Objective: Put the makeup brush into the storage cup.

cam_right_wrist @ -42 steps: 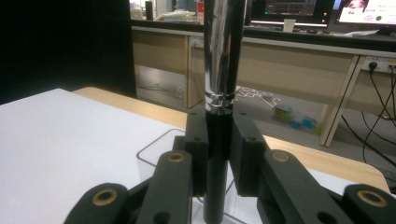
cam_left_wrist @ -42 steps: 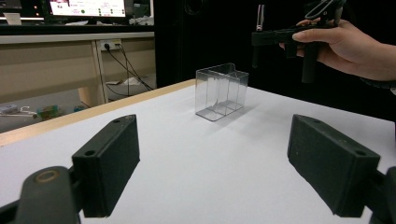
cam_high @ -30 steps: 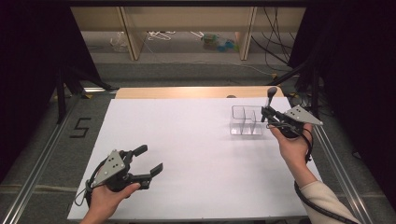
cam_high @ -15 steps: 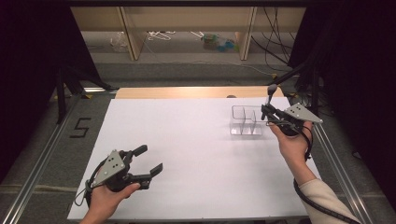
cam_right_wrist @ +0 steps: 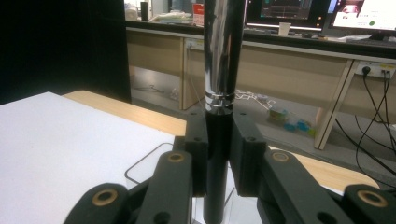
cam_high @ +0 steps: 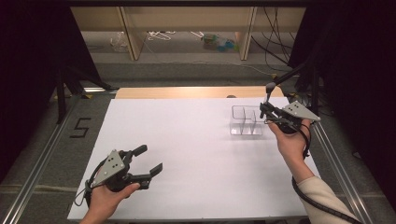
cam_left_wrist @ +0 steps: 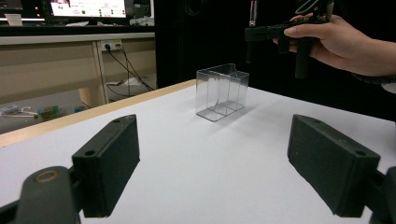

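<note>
At the right of the high view, the right gripper (cam_high: 264, 111) pinches a slim pen-like tool (cam_high: 268, 95) with black lower part and shiny upper part, upright, just above the clear divided box (cam_high: 246, 120). At lower left, the left gripper (cam_high: 149, 161) rests with jaws spread wide, nothing between them.

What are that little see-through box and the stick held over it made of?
The box looks like clear hard plastic, possibly acrylic: you see straight through its walls and inner divider, and its edges shine. The stick has a mirror-bright upper part, likely polished metal, and a matt black lower part, perhaps plastic or rubber, clamped in the right gripper.
</note>
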The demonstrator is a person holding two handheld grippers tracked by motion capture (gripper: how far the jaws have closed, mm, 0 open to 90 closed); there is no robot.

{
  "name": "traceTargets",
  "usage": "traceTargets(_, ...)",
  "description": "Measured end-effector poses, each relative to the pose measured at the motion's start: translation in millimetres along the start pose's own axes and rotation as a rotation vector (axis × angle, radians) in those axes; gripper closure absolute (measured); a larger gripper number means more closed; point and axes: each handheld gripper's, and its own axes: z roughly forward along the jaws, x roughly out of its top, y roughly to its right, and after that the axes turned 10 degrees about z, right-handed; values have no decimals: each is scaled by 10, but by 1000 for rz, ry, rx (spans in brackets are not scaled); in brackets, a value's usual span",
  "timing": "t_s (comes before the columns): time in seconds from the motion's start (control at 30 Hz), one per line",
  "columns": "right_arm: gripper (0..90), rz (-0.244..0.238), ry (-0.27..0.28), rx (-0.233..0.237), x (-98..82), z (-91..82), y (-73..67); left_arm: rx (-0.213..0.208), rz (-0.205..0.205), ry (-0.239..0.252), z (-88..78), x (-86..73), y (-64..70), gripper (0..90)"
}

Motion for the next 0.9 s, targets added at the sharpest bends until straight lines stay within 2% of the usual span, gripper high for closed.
traceTargets(0.07,793,0,14,-1,2,16,-2,0,0,0,0,0,0,167)
traceTargets(0.23,793,-4,-3,-8,16,27,4,0,0,0,-1,0,0,166)
traceTargets(0.3,793,4,13,-2,17,43,2,0,-1,1,-2,1,0,166)
traceTargets(0.5,793,10,4,-3,32,54,19,0,-1,2,-2,2,2,167)
traceTargets(0.9,793,4,19,-22,58,81,53,0,0,1,-3,1,1,166)
